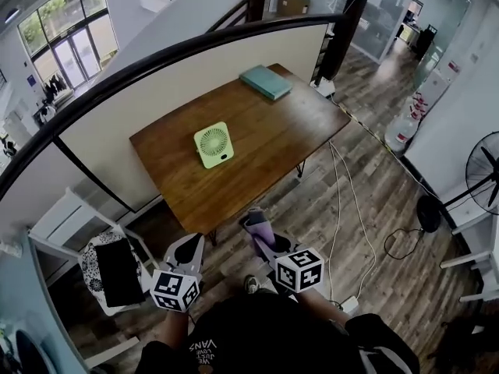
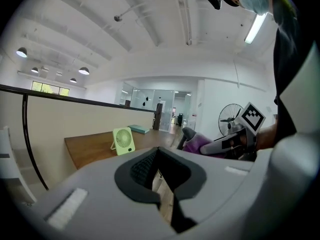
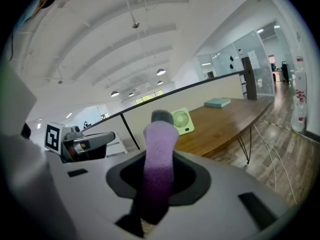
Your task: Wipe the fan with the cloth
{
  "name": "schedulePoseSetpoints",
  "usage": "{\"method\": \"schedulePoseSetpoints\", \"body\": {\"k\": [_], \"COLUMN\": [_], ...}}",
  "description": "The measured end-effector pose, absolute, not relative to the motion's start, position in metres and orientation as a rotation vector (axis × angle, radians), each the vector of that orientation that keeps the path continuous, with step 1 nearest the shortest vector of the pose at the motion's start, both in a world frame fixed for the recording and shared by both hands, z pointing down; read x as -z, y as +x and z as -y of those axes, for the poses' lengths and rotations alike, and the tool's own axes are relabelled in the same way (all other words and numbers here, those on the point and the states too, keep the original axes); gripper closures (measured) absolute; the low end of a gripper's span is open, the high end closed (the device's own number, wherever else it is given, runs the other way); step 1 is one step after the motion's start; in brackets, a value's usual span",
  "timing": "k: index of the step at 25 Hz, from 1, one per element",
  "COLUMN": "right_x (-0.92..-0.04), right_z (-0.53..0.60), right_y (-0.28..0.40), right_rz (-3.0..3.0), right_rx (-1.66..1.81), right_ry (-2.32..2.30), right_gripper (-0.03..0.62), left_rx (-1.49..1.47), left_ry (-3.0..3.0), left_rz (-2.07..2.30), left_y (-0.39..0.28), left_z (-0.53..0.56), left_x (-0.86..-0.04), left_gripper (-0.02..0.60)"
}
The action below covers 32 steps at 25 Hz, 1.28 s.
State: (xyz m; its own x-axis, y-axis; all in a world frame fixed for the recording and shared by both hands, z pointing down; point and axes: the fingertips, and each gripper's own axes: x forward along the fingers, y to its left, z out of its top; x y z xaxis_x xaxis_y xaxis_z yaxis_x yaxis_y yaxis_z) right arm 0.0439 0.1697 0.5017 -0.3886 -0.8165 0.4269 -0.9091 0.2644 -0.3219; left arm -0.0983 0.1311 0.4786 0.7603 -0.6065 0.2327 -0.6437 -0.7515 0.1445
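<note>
A small light-green fan stands upright near the middle of the brown wooden table. It also shows in the left gripper view, fan, and in the right gripper view, fan. Both grippers are held low, in front of the table's near edge and well short of the fan. My right gripper is shut on a rolled purple cloth that sticks up past its tips. My left gripper has its jaws together with nothing between them.
A teal book lies at the table's far end. A cream partition with a black rail runs behind the table. A white chair with a dark cushion stands to my left. Cables trail on the wood floor at right, near a standing fan.
</note>
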Motion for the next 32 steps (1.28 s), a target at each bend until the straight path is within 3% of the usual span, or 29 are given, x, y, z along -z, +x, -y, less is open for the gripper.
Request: {"method": "schedulePoseSetpoints", "body": {"k": [13, 32], "right_x": [-0.5, -0.508], "right_z": [-0.115, -0.022], "right_y": [0.076, 0.076], "right_rz": [2.452, 2.334], "right_rx": [-0.75, -0.782], "right_ry": [1.419, 1.546], "right_gripper": [0.496, 0.496], "left_rx": [-0.263, -0.275], "left_ry": [2.62, 2.661], "left_rz": [1.165, 0.991], "left_y": [-0.07, -0.059], "left_z": [-0.109, 0.017], "left_x": [-0.486, -0.491], "left_gripper": [0.571, 0.571]}}
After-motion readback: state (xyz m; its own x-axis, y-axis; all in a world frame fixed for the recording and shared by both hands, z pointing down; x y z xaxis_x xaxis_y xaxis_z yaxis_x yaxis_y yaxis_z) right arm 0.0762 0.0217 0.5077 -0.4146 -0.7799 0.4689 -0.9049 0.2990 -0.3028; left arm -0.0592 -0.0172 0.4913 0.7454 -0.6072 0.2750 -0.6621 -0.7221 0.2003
